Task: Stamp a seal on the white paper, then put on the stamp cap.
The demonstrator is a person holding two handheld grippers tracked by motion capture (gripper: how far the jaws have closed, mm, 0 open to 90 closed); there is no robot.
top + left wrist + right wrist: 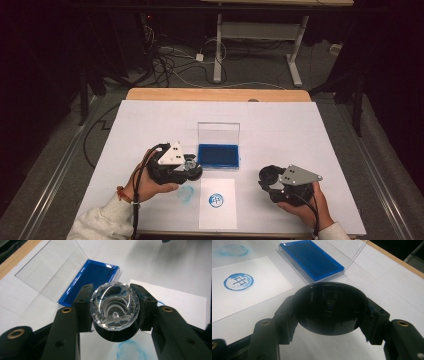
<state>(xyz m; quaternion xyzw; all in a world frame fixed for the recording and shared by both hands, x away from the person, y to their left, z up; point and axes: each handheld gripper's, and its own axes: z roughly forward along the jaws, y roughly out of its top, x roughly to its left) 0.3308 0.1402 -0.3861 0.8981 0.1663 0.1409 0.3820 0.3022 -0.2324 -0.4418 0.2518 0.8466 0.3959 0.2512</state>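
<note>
Left gripper (113, 308) pinching clear-handled stamp (114, 307) beside ink pad (92, 277), right gripper (329, 312) pinching black cap (329, 307), both level.

From here I read one mark: a blue round stamp print (238, 281) on the white paper sheet (262, 287), a ring around a sign built of crossed strokes, like a character; its meaning I cannot tell; I see no other text.

White bench (280, 125) bearing a stamped paper sheet (217, 216) at 6 o'clock, a blue smudge (185, 194) at its 9 o'clock; cables (165, 62) on the floor at 12 o'clock.
</note>
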